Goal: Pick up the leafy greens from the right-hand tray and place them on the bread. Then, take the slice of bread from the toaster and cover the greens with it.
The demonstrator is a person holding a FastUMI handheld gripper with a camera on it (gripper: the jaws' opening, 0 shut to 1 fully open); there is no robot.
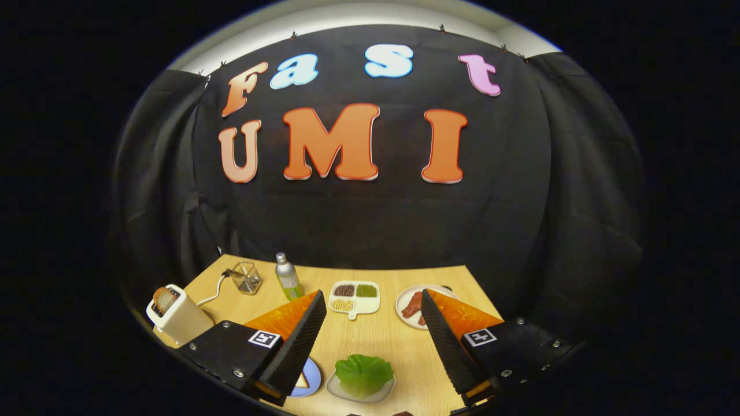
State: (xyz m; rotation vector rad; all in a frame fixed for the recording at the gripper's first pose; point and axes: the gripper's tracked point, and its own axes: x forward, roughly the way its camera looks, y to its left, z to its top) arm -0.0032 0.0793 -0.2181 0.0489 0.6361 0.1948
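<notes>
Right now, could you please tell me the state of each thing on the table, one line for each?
fingers: wide open, holding nothing
leafy greens: lying on their tray, between the fingers
toaster: upright, bread slice sticking out of its slot
bottle: upright, capped
divided dish: filled
wire basket: upright

Bystanders on the wooden table

On the wooden table: a silver bottle at twelve o'clock of centre-left, a wire basket at its nine o'clock, a divided dish of grains at its three o'clock, and a plate of reddish meat at the dish's three o'clock.
</notes>
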